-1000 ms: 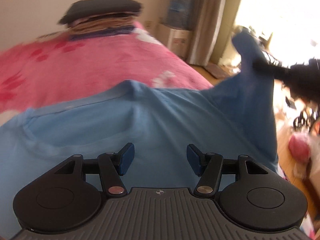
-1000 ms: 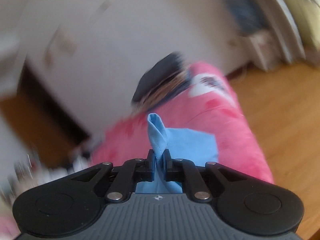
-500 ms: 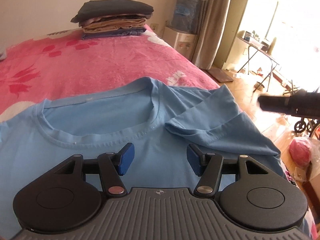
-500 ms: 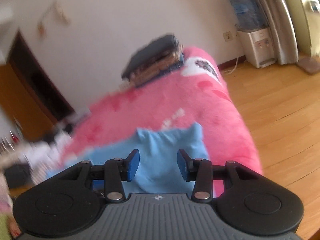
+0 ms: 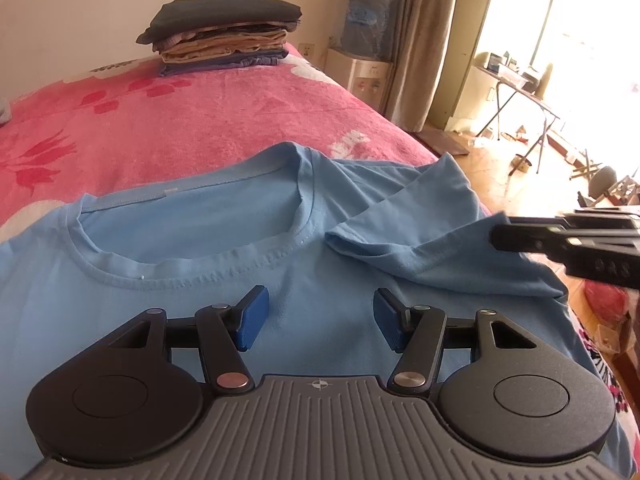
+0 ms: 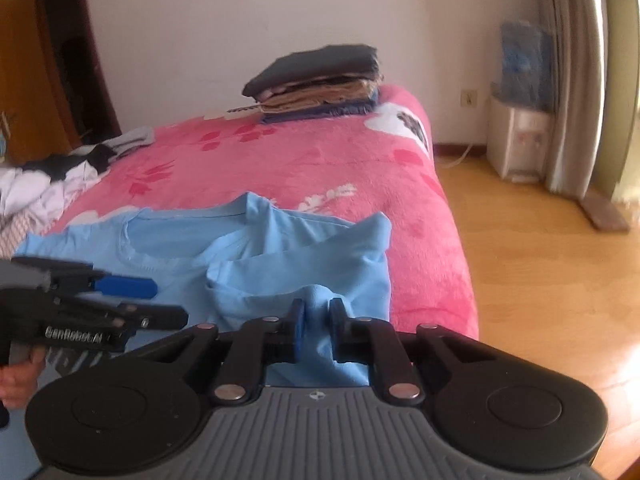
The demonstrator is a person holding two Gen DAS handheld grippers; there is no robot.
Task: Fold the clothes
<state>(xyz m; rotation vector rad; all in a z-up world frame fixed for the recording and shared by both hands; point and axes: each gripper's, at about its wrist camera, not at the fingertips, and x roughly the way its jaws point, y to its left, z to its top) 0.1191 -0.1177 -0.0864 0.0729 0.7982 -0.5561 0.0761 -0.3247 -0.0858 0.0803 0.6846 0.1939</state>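
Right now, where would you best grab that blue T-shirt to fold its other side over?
Probably at the flat shoulder edge of the blue T-shirt, coming in low from the side with the open left gripper. The opposite sleeve already lies folded inward, and the right gripper has just been closing on a bunched ridge of cloth.

One blue T-shirt (image 5: 224, 288), one pink bed (image 5: 208, 116), one stack of folded clothes (image 5: 224, 36), one heap of unfolded laundry (image 6: 48, 184), one water dispenser (image 5: 368, 48), one folding table (image 5: 520, 96), two hand-held grippers, left hand-held gripper (image 5: 320, 320) and right hand-held gripper (image 6: 318, 320)
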